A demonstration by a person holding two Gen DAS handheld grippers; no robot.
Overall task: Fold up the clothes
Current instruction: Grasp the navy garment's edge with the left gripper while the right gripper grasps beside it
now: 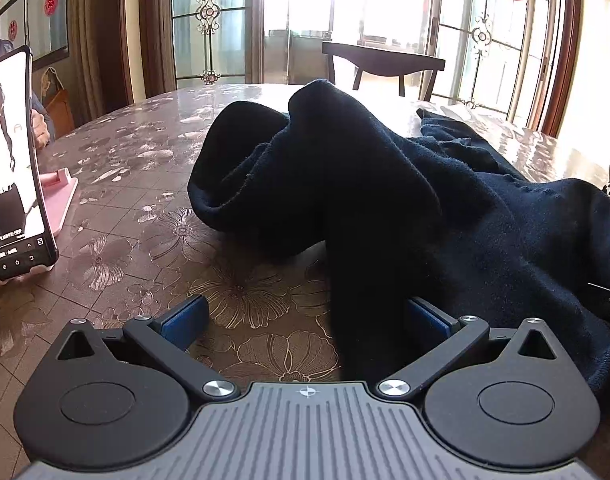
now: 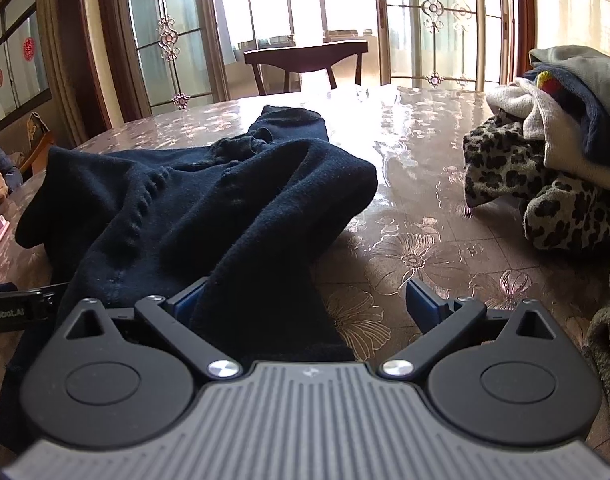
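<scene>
A glossy flower-patterned table (image 1: 137,184) fills a bright room with tall glazed doors behind. Far to the left of the left gripper (image 1: 305,316) a phone (image 1: 13,164) leans on a pink stand (image 1: 61,200). That gripper's jaws are spread wide; a band of the dark navy garment (image 1: 385,200) runs between them without being pinched, and the rest lies rumpled ahead and to its right. The right gripper (image 2: 305,300) is equally wide apart, with a fold of the same cloth against its left finger and bare table by the other. Off to its right sits a heap of other clothes (image 2: 545,152). The knit looks soft, limp and light, likely to sag and bunch; take it at a hem or edge.
</scene>
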